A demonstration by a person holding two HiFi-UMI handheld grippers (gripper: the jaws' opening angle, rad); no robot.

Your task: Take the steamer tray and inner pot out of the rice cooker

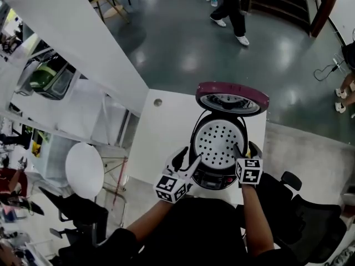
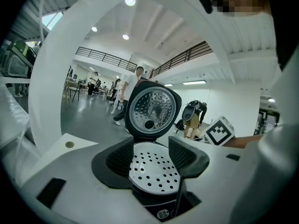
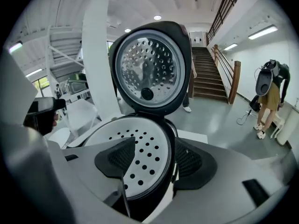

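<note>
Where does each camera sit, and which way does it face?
Head view: on the person's head, steeply down at the rice cooker; forearms, left gripper, right gripper show.
Left gripper view: on that gripper, along its open jaws at the steamer tray.
Right gripper view: likewise, from the cooker's other side.
All share steamer tray and lid.

The raised maroon, metal-lined lid [image 1: 232,97] of the black rice cooker [image 1: 213,179] walls off the far side. Straight above the white perforated steamer tray [image 1: 217,143] is open. Bare white table [image 1: 161,132] lies left; left gripper [image 1: 187,159] and right gripper [image 1: 239,151] crowd the near rim.
</note>
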